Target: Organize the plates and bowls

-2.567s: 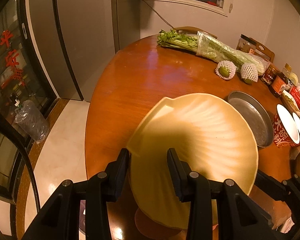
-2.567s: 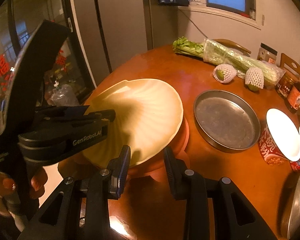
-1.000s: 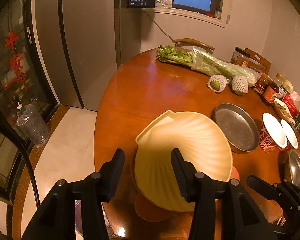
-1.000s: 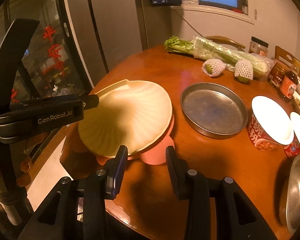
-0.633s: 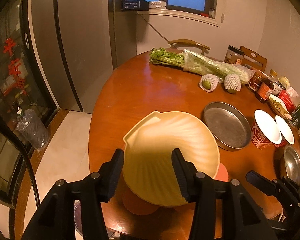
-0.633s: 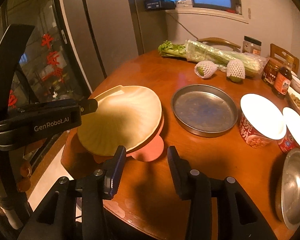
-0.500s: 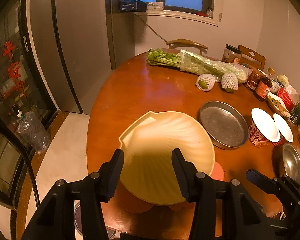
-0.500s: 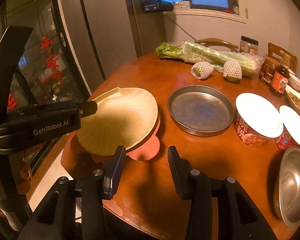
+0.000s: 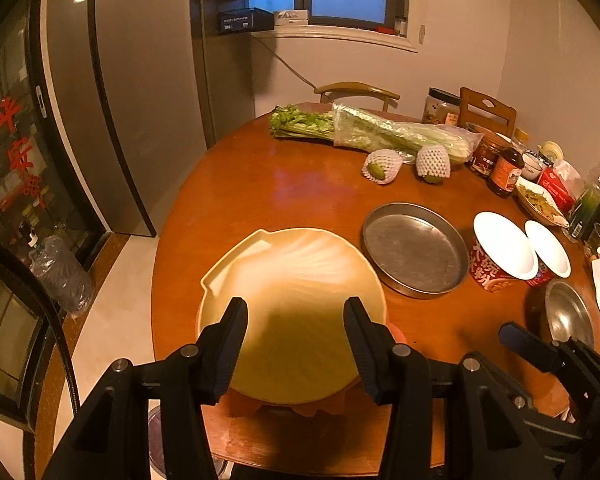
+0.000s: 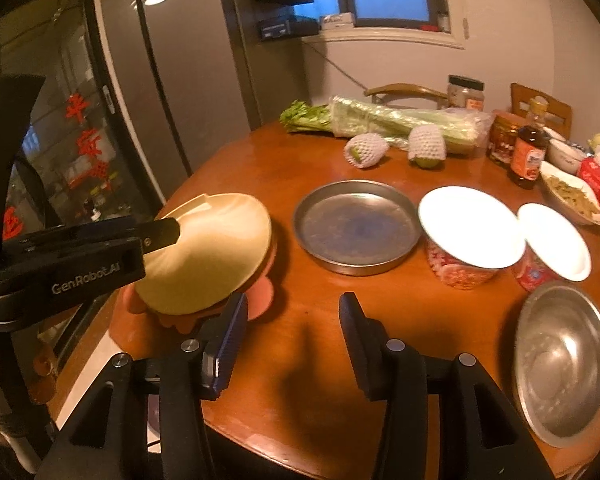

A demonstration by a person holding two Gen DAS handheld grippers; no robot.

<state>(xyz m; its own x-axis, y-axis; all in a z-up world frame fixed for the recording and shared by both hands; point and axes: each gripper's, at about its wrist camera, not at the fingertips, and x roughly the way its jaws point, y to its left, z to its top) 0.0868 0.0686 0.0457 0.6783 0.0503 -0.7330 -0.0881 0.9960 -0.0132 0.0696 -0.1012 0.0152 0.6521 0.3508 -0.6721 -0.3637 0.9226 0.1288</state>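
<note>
A cream shell-shaped plate (image 9: 296, 300) rests on a pink plate (image 9: 396, 336) at the near left edge of the round wooden table (image 9: 268, 184). My left gripper (image 9: 296, 330) is open and empty, raised above the plate's near rim. My right gripper (image 10: 292, 328) is open and empty over bare table, right of the cream plate (image 10: 212, 256) and pink plate (image 10: 260, 304). A round metal tray (image 10: 356, 224) lies mid-table. A steel bowl (image 10: 560, 364) sits at the near right.
Two lidded noodle cups (image 10: 468, 232) stand right of the tray. Celery (image 9: 380, 132), two netted fruits (image 9: 382, 165), jars and sauce bottles (image 9: 504, 172) line the far side. A fridge (image 9: 120, 120) stands left, with floor below the table edge.
The left gripper let go of the cream plate, which now lies on the pink plate, and both grippers pulled back and up. The right gripper swung rightward toward the steel bowl.
</note>
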